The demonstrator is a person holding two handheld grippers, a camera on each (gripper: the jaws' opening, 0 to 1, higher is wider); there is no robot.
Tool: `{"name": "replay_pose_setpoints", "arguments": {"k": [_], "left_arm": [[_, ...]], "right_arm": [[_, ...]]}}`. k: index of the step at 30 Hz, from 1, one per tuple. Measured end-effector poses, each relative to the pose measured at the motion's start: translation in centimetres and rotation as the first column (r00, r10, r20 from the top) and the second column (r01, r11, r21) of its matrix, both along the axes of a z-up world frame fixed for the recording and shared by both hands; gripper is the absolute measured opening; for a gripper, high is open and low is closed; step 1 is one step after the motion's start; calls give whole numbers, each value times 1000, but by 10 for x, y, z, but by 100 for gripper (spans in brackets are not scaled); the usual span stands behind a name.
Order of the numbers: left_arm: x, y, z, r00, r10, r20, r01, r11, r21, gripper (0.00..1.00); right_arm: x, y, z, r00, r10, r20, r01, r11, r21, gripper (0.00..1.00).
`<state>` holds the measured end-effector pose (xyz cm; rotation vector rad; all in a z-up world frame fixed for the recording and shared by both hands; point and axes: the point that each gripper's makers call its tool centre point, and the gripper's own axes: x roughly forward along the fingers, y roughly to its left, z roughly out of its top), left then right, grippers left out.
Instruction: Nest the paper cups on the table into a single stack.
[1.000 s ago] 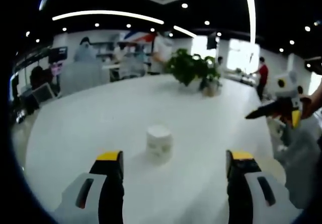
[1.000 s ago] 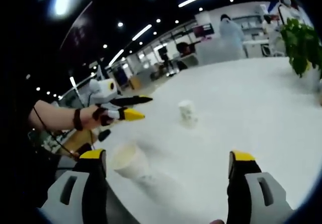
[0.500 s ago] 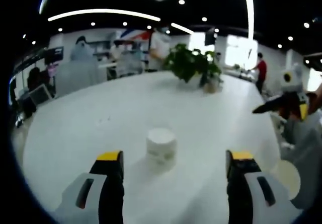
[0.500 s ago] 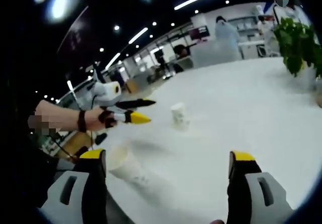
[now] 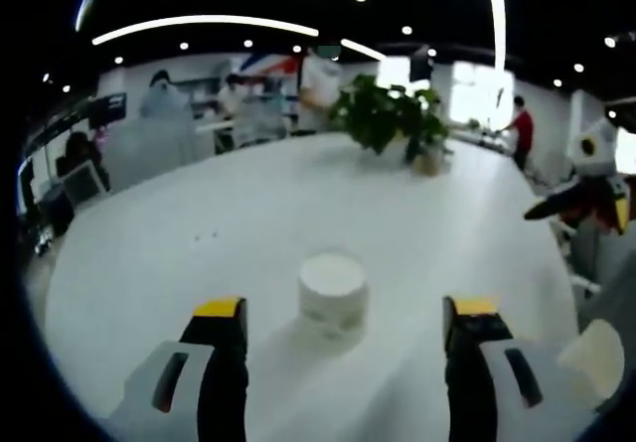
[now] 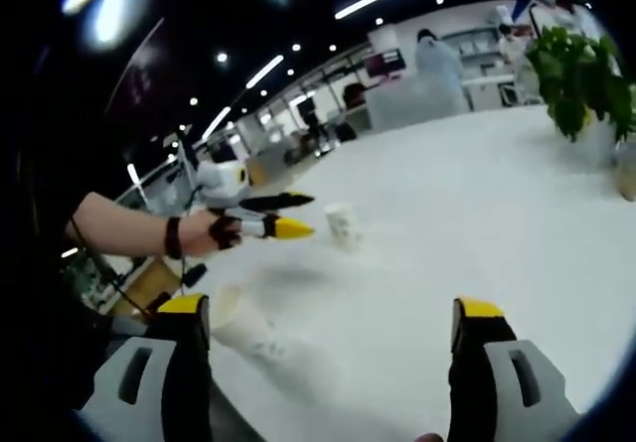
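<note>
Nothing nested yet, two cups well apart. Upside-down white paper cup (image 5: 333, 288) sits on the round white table (image 5: 199, 233), just ahead btwn the left gripper (image 5: 343, 323) jaws, which are wide open, empty. Second white paper cup (image 6: 243, 328) lies tipped near the table edge, inside not visible. Right gripper (image 6: 333, 333) jaws spread wide, holding nothing. Both pickups and the stacking are left, I'd say.
</note>
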<state>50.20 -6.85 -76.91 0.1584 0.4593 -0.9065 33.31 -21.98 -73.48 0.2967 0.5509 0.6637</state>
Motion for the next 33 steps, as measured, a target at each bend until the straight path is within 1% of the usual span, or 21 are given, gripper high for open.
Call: {"name": "replay_pose_setpoints", "arguments": {"k": [2,8,10,12,15,16,21,25,29,33], "left_arm": [[2,-3,-2,1000,-3,4,3,1000,10,80],[6,-12,-5,1000,-27,4,27,999,31,79],[7,-15,-6,999,-32,5,32,999,42,78],[7,-18,-6,999,-42,10,42,998,41,77],[7,-22,-7,998,-57,14,56,997,57,73],[8,-23,-8,998,-58,17,57,997,61,73],[9,-30,-11,998,-62,7,61,996,59,73],[11,-34,-15,998,-69,0,69,996,60,70],[13,-38,-19,997,-76,-1,76,995,67,67],[15,-40,-19,997,-70,-13,71,996,54,64]], "right_arm": [[0,0,-1,1000,-1,-1,1,1000,4,100],[-3,0,-4,1000,5,-8,-5,1000,10,100],[-3,-1,-3,1000,-1,-6,1,1000,16,100],[-4,-3,-3,1000,-4,-6,4,1000,14,100],[-5,-8,-4,1000,-10,-10,10,1000,12,100],[-6,-9,-4,1000,-15,-11,15,1000,14,100],[-8,-14,-6,1000,-24,-19,24,1000,13,99],[-9,-18,-9,999,-29,-29,29,1000,0,99],[-10,-22,-11,998,-45,-35,46,999,7,99],[-13,-23,-12,998,-40,-38,40,999,10,99]]}}
